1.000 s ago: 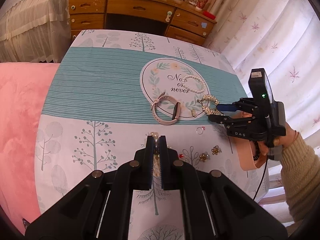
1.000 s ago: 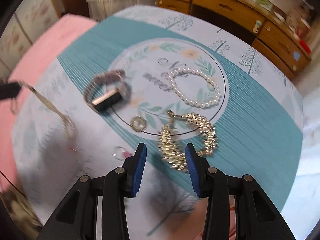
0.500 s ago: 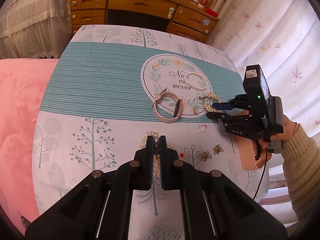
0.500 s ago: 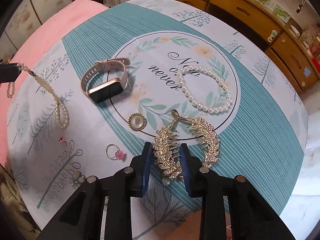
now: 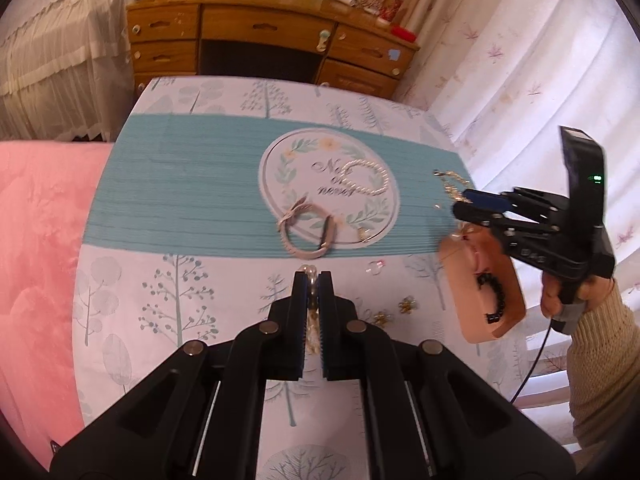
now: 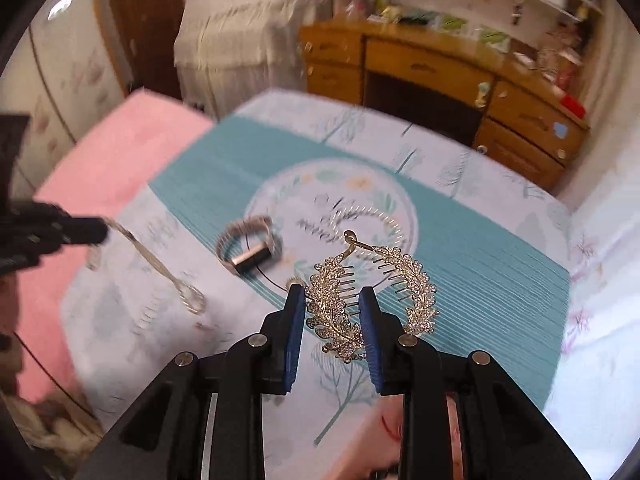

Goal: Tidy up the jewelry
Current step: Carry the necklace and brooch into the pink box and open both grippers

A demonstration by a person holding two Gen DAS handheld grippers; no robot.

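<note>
My right gripper (image 6: 331, 296) is shut on a gold leaf-shaped hair comb (image 6: 340, 312) and holds it lifted above the table; it also shows in the left wrist view (image 5: 466, 204). My left gripper (image 5: 313, 280) is shut on a pearl necklace (image 5: 310, 308), whose strand hangs down to the cloth in the right wrist view (image 6: 160, 268). A pearl bracelet (image 5: 370, 178) and a pink smartwatch (image 5: 306, 234) lie on the round print of the tablecloth (image 5: 180, 184).
A peach tray (image 5: 486, 292) with a black bracelet sits at the table's right edge. A ring (image 5: 375, 266), flower earrings (image 5: 406, 305) and a round brooch (image 5: 363, 234) lie on the cloth. A wooden desk (image 5: 264, 40) stands behind; a pink bed (image 5: 36, 240) lies left.
My right gripper closed on the gold comb and lifted it off the cloth, up and to the right. My left gripper stays shut on the pearl necklace and has risen a little.
</note>
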